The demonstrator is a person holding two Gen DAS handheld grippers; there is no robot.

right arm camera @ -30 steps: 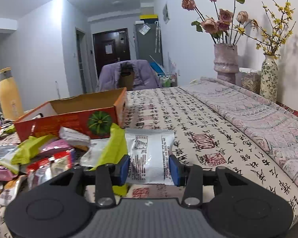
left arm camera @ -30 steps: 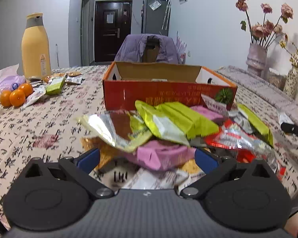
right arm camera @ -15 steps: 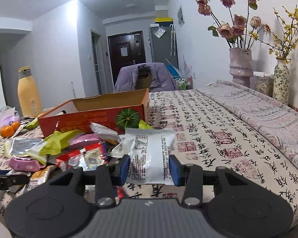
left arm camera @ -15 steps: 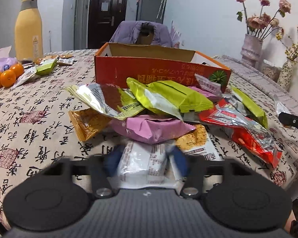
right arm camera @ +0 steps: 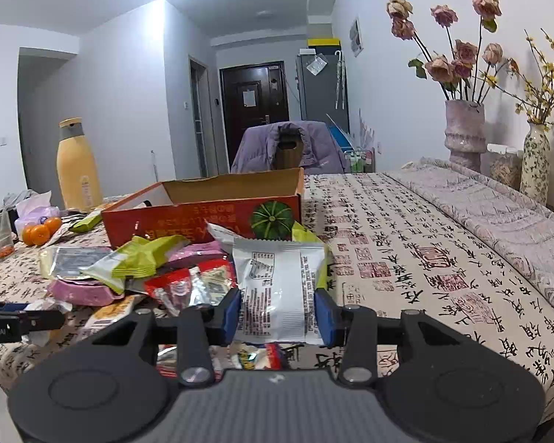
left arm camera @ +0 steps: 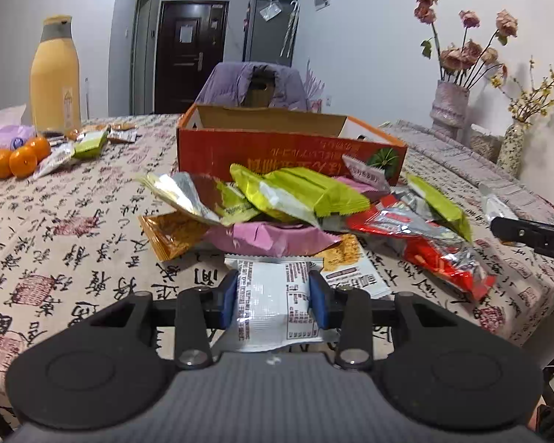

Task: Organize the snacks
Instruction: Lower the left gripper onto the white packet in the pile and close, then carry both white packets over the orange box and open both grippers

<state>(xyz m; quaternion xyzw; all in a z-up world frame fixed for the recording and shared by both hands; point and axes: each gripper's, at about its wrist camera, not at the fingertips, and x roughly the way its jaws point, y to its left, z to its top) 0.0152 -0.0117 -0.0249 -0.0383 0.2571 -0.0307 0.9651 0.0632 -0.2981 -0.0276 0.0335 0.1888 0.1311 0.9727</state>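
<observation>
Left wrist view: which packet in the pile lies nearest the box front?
The small white packet with red print, propped against the orange box beside its pumpkin picture. The green, pink and red packets lie farther forward in the pile.

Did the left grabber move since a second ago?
Yes. The left gripper pulled back from the orange box, now shut on a white packet.
</observation>
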